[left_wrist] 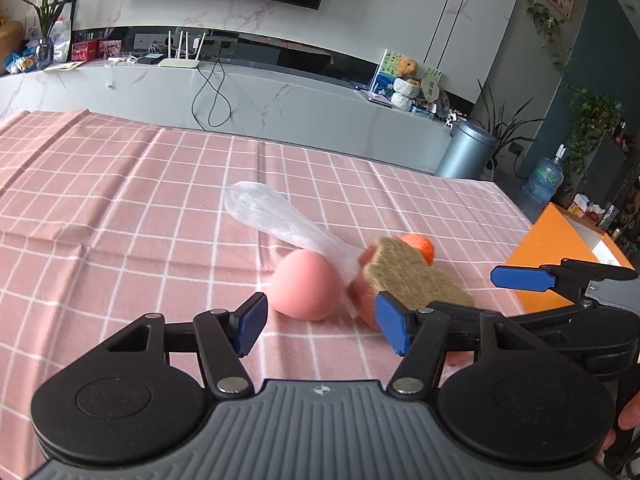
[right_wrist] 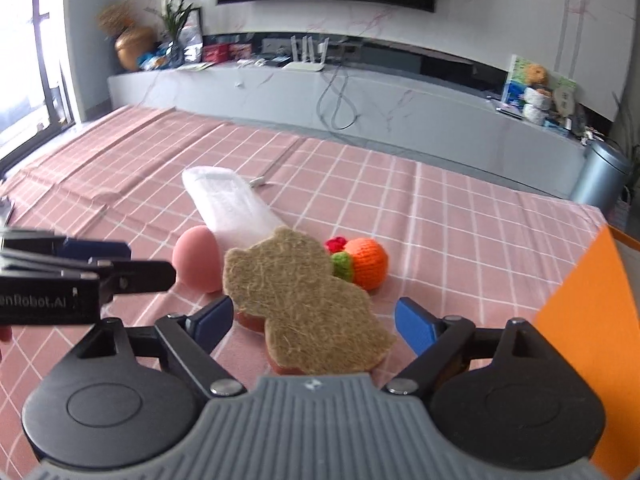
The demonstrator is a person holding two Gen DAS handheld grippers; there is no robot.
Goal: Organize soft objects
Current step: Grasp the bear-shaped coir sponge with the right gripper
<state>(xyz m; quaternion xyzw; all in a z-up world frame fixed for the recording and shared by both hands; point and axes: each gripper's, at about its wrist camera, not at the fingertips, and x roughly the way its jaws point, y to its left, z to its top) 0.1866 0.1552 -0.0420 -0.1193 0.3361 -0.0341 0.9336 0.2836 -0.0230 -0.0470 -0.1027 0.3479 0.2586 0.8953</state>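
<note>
A pink egg-shaped sponge (left_wrist: pixel 306 290) (right_wrist: pixel 198 259) lies on the pink checked tablecloth. Beside it are a white mesh sleeve (left_wrist: pixel 276 220) (right_wrist: pixel 230 206), a brown loofah-topped sponge (left_wrist: pixel 412 276) (right_wrist: pixel 304 300) and an orange knitted fruit (left_wrist: pixel 420 246) (right_wrist: pixel 364 264). My left gripper (left_wrist: pixel 322 326) is open, just short of the pink sponge and loofah sponge. My right gripper (right_wrist: pixel 314 326) is open, its fingers either side of the loofah sponge's near end. Each gripper shows in the other's view, the right one (left_wrist: pixel 520 278) and the left one (right_wrist: pixel 100 264).
An orange box (left_wrist: pixel 560 248) (right_wrist: pixel 588 320) stands at the table's right edge. The checked tablecloth (left_wrist: pixel 120 200) (right_wrist: pixel 460 220) stretches left and back. Beyond it are a grey TV bench and a metal bin (left_wrist: pixel 466 150).
</note>
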